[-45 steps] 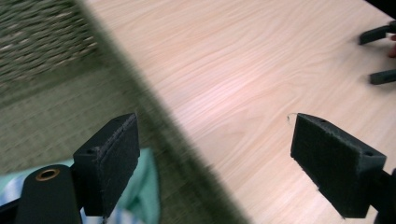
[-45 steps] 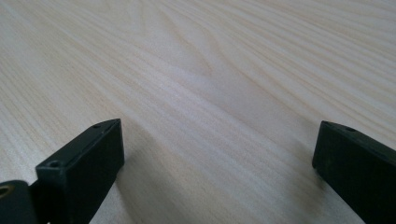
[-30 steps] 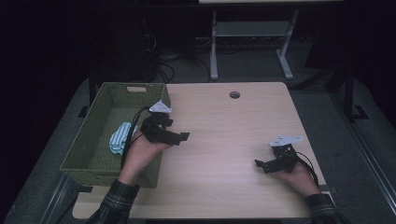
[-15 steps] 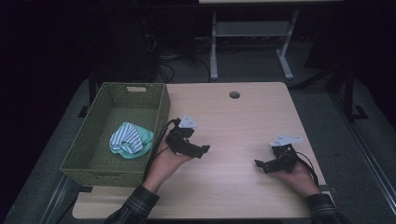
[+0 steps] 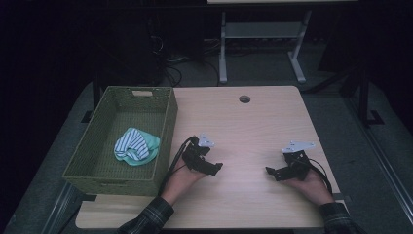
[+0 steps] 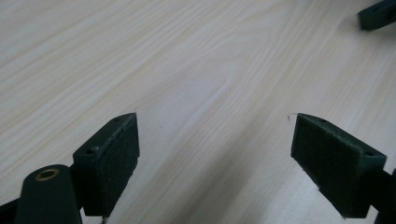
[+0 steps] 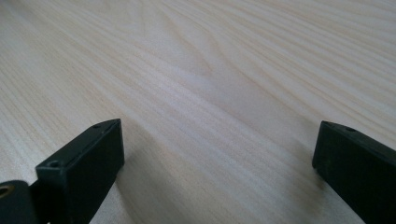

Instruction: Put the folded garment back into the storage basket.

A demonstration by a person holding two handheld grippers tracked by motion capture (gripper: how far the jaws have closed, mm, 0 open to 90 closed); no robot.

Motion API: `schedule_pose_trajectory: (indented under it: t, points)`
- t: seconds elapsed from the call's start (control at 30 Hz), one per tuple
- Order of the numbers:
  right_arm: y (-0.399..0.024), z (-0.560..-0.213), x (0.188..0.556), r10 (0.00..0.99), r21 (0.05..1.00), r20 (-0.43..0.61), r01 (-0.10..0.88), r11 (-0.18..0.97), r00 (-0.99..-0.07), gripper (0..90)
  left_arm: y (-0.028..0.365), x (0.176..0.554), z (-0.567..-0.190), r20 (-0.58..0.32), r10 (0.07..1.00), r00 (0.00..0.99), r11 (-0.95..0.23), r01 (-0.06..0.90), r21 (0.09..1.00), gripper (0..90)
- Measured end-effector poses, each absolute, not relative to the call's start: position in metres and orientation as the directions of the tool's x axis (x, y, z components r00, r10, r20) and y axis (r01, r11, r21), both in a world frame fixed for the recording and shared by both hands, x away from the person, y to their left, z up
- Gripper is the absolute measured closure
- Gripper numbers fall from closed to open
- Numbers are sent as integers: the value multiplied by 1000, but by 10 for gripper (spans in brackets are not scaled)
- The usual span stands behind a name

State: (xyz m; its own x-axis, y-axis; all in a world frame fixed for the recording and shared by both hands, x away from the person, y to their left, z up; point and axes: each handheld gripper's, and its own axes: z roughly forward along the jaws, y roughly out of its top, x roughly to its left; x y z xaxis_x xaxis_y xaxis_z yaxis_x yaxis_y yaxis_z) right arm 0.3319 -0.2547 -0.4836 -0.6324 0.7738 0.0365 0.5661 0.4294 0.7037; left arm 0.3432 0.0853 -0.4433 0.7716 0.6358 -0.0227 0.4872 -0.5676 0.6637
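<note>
A: Start nearest the person. What are the hands doing?

B: The left tool (image 5: 210,165) sits low over the desk (image 5: 253,126), just right of the basket's near corner. Its jaws are spread wide with only bare wood grain between them, as the left gripper view (image 6: 212,154) shows. The right tool (image 5: 273,172) rests near the desk's right side, well apart from the left one, and its jaws also stand wide apart around nothing (image 7: 217,163).

A: And the cloth?

B: The cloth (image 5: 136,146), a bundle striped white and dark with mint green beside the stripes, lies inside the green woven basket (image 5: 165,122), toward its near half. It is bunched into a lump, so its long axis is only loosely readable; it runs roughly across the basket, from the left wall toward the right wall. I cannot tell any end it points with.

A: Anything around or in the way?

B: The basket's right wall stands between the cloth and the left tool. Farther off there is a round hole (image 5: 244,99) in the desk near its far edge, and beyond the desk a pale metal frame (image 5: 258,44) stands on the dark floor.

A: What differs from a moment ago?

B: The left tool has moved right and nearer to the person, away from the basket. The right tool and the cloth lie as they did half a second ago.
</note>
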Motion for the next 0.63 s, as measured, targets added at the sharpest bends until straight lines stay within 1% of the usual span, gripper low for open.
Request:
schedule_pose_trajectory:
  t: [0.37, 0.43, 0.63]
  points:
    - [-255, -484, 332, 774, 704, 37, 566, 429, -632, 17, 85, 345, -464, 10, 635, 772, -617, 500, 607, 147]
    - [-255, -484, 332, 774, 704, 36, 566, 429, -633, 17, 84, 345, -466, 15, 632, 775, -621, 495, 608, 132]
    - [-255, -484, 332, 774, 704, 36, 566, 429, -632, 17, 84, 344, -467, 5, 634, 773, -615, 500, 610, 132]
